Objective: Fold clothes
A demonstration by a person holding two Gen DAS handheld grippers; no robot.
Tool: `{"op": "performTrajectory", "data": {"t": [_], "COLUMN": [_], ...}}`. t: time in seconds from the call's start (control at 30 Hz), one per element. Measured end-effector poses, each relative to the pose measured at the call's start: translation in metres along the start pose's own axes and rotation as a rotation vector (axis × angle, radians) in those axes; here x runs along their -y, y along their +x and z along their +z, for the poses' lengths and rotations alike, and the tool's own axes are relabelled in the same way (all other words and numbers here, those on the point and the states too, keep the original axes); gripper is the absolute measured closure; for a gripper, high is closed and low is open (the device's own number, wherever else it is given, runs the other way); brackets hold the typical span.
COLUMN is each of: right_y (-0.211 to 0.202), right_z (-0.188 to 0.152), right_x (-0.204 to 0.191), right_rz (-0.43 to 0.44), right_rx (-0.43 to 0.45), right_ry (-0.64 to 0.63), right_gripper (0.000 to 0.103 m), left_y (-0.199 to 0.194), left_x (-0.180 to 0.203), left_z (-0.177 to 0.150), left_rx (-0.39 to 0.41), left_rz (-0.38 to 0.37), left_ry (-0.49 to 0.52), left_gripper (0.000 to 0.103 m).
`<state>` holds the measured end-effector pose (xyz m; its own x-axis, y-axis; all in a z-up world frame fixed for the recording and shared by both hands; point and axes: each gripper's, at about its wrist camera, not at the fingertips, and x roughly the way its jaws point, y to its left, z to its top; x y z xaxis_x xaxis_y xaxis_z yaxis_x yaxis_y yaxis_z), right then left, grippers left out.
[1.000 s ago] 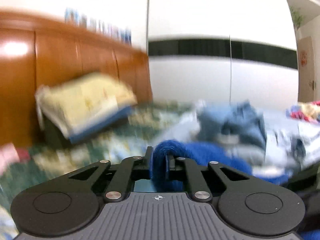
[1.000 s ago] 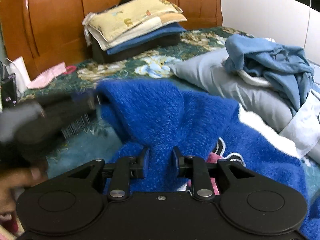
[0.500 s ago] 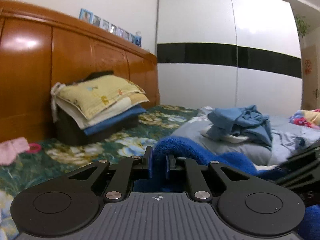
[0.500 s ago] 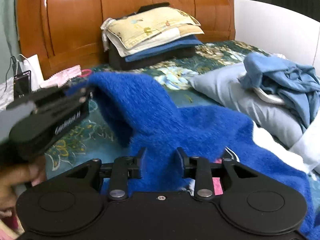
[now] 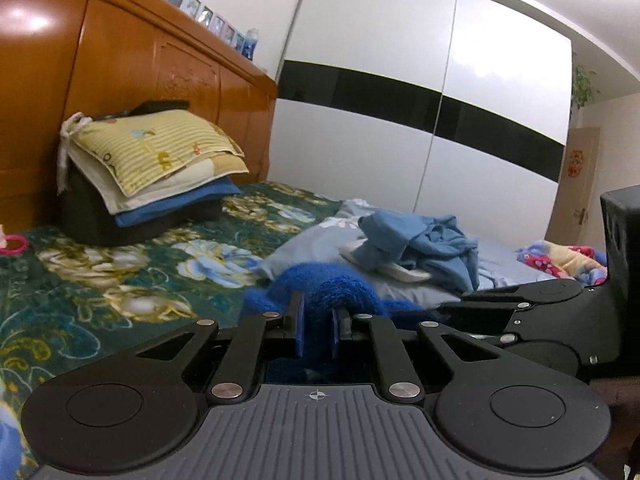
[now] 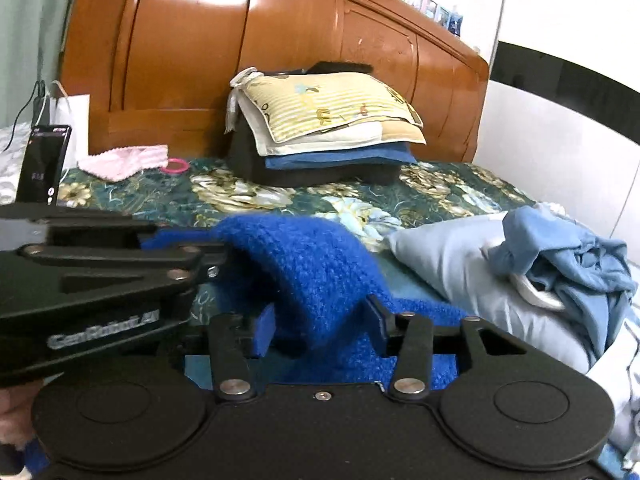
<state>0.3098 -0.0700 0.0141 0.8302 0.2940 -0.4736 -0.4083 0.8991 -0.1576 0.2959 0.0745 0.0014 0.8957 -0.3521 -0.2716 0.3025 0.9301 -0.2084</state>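
Right gripper (image 6: 320, 326) has spread its jaws since half a second ago; blue fleece garment (image 6: 316, 264) sits loose between them, draped above the floral bedspread (image 6: 440, 196). Left gripper (image 5: 318, 330) stays clamped on a fold of the same fleece, close beside the right one. Ahead: grey pillow (image 6: 452, 256) with crumpled light-blue clothes (image 6: 568, 256) on top, folded stack (image 6: 328, 128) against the wooden headboard (image 6: 280, 40). Phone (image 6: 42, 164) and pink cloth (image 6: 124, 160) at far left.
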Motion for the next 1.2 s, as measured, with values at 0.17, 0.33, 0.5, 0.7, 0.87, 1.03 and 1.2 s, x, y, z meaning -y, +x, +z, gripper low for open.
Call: {"op": "performTrajectory", "data": {"t": [0.17,0.33,0.5,0.7,0.87,1.03,1.2], "right_y": [-0.006,-0.015,-0.027,-0.043,-0.045,-0.044,-0.028], "right_z": [-0.001,0.001,0.000,-0.007,-0.012,-0.013,-0.002], "right_x": [0.023,0.041,0.055,0.067,0.076,0.076,0.064], "right_rz": [0.011,-0.002,-0.014,-0.010,0.002,0.035,0.077], "right_rx": [0.029,0.064,0.110,0.126,0.115,0.114,0.119], "right_ry": [0.162,0.259,0.317,0.337,0.374,0.373,0.362], "right_gripper": [0.091,0.092,0.092,0.092,0.093,0.092,0.092], "left_y": [-0.005,-0.004,0.021,0.064,0.074,0.059,0.044], "left_x": [0.008,0.025,0.026,0.018,0.005,-0.015,-0.029], "left_z": [-0.010,-0.023,-0.031,-0.037,-0.033,-0.003,0.041], "left_rx": [0.022,0.027,-0.039,-0.169,-0.164,-0.004,0.146], "left_rz": [0.023,0.116,0.187,0.243,0.268,0.378,0.496], "left_ry": [0.056,0.138,0.131,0.155,0.037,-0.029,0.108], "left_gripper": [0.076,0.027,0.027,0.025,0.070,0.082,0.082]}}
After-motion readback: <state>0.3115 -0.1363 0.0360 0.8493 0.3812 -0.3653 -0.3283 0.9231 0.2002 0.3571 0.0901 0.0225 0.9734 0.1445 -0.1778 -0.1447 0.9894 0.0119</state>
